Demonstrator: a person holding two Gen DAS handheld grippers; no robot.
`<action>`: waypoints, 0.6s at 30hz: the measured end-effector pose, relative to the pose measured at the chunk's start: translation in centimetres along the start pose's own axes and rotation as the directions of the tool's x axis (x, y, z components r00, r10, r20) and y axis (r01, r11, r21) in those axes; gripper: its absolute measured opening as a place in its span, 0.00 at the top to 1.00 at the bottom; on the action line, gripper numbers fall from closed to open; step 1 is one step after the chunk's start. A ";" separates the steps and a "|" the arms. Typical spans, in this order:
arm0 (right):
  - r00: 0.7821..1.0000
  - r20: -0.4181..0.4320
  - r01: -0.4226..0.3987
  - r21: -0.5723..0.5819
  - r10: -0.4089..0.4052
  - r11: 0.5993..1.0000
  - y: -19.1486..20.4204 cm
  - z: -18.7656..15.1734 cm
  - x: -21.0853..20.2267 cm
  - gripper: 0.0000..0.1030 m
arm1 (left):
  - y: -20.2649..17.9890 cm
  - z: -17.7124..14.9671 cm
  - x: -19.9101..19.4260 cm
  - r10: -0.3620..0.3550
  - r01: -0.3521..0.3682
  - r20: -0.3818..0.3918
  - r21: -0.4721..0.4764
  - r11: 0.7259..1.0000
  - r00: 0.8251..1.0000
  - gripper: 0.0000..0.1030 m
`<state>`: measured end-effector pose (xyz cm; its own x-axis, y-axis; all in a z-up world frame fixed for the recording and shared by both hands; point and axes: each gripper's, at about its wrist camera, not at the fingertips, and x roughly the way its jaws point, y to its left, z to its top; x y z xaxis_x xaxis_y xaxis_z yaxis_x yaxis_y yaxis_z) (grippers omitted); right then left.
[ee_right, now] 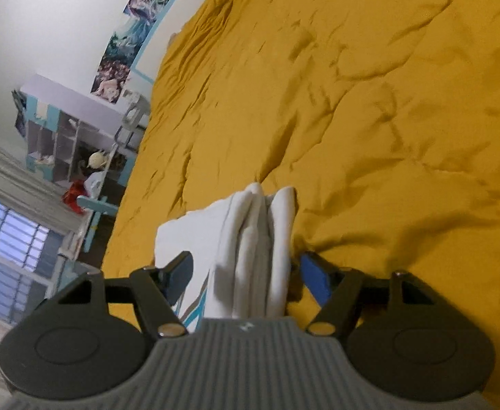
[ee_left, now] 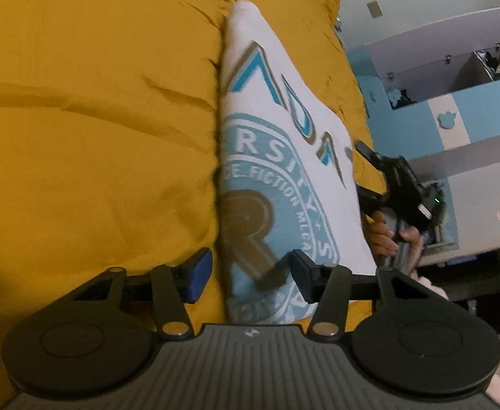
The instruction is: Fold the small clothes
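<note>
A small white T-shirt (ee_left: 270, 143) with a light blue and brown print lies folded into a narrow strip on the yellow bedspread (ee_left: 89, 102). My left gripper (ee_left: 250, 278) is open, its fingers astride the near end of the shirt. My right gripper (ee_right: 246, 278) is open too, its blue pads on either side of the bunched white folds of the shirt (ee_right: 257, 239). The right gripper also shows in the left wrist view (ee_left: 369, 171), held in a hand at the shirt's right edge.
The yellow bedspread (ee_right: 369, 102) is rumpled and stretches far beyond the shirt. A blue and white shelf unit (ee_left: 455, 95) holding clothes stands beside the bed. Posters (ee_right: 127, 34), cubby shelves (ee_right: 68, 143) and a window (ee_right: 7, 249) are beyond the bed's far edge.
</note>
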<state>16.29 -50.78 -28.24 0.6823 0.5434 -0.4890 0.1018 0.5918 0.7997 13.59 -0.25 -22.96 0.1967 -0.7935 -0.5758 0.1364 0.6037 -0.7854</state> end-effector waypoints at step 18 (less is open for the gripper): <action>0.993 -0.113 0.043 -0.002 -0.043 0.999 -1.1 2.2 3.1 0.53 | 1.2 2.2 4.8 -0.138 0.125 -0.138 -0.099 0.987 0.981 0.29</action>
<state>19.91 -51.02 -29.88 0.5909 0.5812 -0.5595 0.1301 0.6158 0.7771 16.81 -3.17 -26.16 0.0396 -0.8723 -0.4874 0.0630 0.4889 -0.8700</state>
